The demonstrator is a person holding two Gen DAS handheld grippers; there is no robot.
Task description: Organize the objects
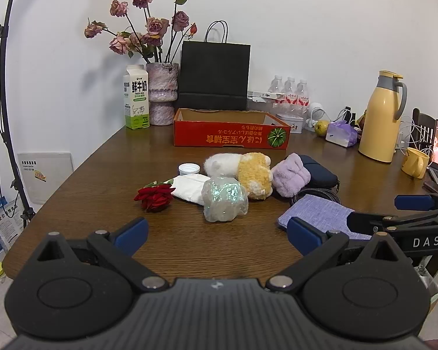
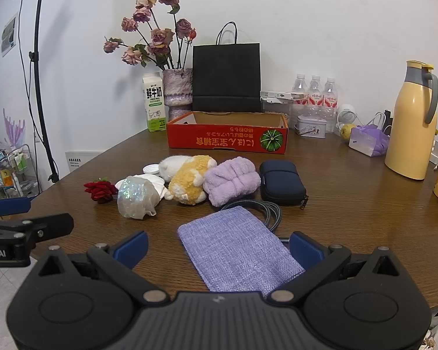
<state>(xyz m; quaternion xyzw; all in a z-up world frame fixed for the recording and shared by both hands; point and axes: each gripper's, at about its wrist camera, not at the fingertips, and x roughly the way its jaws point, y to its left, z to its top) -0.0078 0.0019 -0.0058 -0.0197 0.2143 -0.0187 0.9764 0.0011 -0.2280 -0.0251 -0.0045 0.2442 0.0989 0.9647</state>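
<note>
Several items lie clustered mid-table: a red rose [image 1: 154, 198] [image 2: 100, 191], an iridescent wrapped lump [image 1: 224, 201] [image 2: 135, 197], a white-and-yellow plush [image 1: 248, 175] [image 2: 187, 178], a fluffy lilac towel [image 1: 290, 176] [image 2: 232, 180], a navy case [image 1: 321, 172] [image 2: 281, 182] and a lilac fabric pouch [image 1: 315, 215] [image 2: 239, 250]. Behind them stands an open red cardboard box [image 1: 230, 137] [image 2: 227, 140]. My left gripper [image 1: 217, 236] [image 2: 32, 215] hovers open, short of the lump. My right gripper [image 2: 219, 248] [image 1: 388, 213] is open above the pouch, not touching it.
A white cap [image 1: 189, 169], tissue pack [image 1: 189, 189] and braided cable [image 2: 265, 210] lie among the items. Milk carton [image 1: 135, 99], flower vase [image 1: 162, 93], black bag [image 1: 214, 75] and water bottles [image 2: 315, 90] line the wall. A yellow flask [image 2: 411, 122] and mug [image 1: 414, 162] stand right.
</note>
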